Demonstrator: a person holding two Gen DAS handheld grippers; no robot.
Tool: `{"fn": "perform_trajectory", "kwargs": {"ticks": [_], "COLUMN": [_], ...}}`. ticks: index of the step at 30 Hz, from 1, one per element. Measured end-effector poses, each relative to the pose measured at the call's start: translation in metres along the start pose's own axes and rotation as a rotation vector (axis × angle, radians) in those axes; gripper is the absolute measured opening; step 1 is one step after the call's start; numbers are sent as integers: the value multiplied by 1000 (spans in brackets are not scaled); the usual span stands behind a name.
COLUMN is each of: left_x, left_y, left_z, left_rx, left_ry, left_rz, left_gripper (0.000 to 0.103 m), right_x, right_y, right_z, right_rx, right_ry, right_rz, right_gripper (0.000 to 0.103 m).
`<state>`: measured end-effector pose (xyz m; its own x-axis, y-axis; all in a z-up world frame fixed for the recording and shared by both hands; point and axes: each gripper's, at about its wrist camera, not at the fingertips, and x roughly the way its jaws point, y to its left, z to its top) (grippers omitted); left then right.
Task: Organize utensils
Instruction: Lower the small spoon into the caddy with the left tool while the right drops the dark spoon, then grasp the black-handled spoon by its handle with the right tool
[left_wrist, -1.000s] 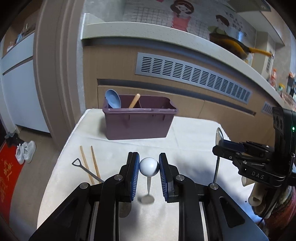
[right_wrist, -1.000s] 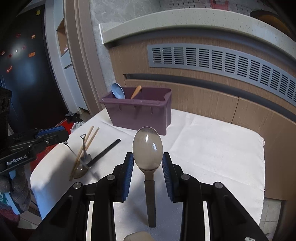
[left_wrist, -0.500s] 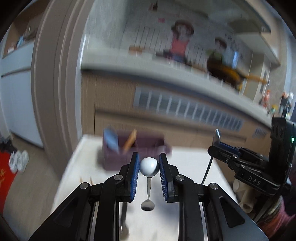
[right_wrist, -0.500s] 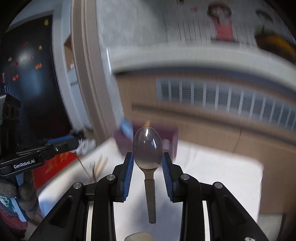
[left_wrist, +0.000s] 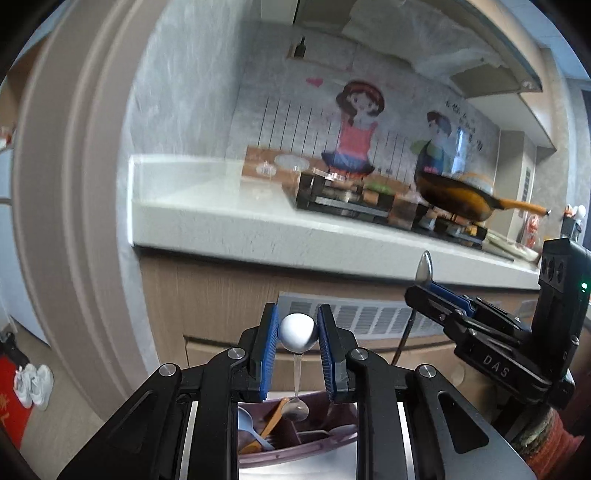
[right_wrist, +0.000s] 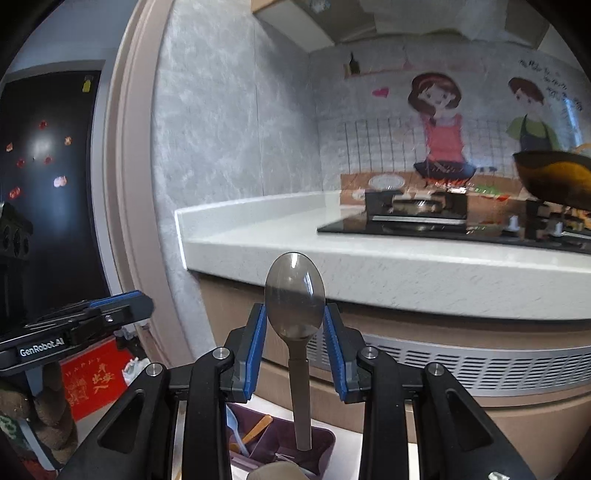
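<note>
Left wrist view: left gripper clenched on a white round-headed spoon, long axis running 12 to 6, round end up between the blue pads, thin stem dropping to a small metal bowl at 6, hanging just above the purple organizer bin. Bin low at 6, holding a light blue spoon and a wooden utensil leaning toward 1. At 3, right gripper seen side-on, smoky spoon's bowl poking up toward 12. Right wrist view: right gripper clamped on the smoky translucent spoon, bowl up at 12, flat handle pointing down to 6, tip over the right-hand compartment of the bin; touching or not, cannot tell. Left gripper at 9. White countertop and black cooktop filling the upper half. Compared with a second ago: both grippers raised and carried forward, bin shifted from mid-frame to the bottom edge beneath the fingers, white tablecloth with its chopsticks and small shovel spoon gone from sight, countertop and cartoon wall sticker now dominating; both spoons gripped and oriented as before.
</note>
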<state>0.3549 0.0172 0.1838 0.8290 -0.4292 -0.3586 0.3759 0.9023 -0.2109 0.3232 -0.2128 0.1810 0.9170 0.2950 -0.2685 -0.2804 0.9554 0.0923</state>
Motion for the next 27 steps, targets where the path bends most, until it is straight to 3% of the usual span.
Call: {"fn": "perform_trajectory", "kwargs": {"ticks": [11, 13, 14, 16, 22, 27], "left_x": [88, 99, 102, 100, 59, 15], "left_y": [32, 32, 30, 28, 30, 43], "left_z": [-52, -61, -65, -71, -83, -109], "left_rx": [-88, -82, -72, -59, -68, -97], "left_ry": [179, 219, 233, 243, 226, 240], "left_rz": [-34, -29, -17, -8, 41, 116], "left_gripper": [23, 28, 36, 44, 44, 45], "right_x": [74, 78, 82, 85, 51, 27], "right_y": [1, -3, -5, -9, 1, 15], "right_z": [-71, -81, -87, -96, -103, -119], "right_rx": [-6, 10, 21, 44, -29, -75], "right_ry": [133, 167, 209, 269, 261, 307], "right_rz": [-17, 38, 85, 123, 5, -4], "right_gripper": [30, 31, 31, 32, 34, 34]}}
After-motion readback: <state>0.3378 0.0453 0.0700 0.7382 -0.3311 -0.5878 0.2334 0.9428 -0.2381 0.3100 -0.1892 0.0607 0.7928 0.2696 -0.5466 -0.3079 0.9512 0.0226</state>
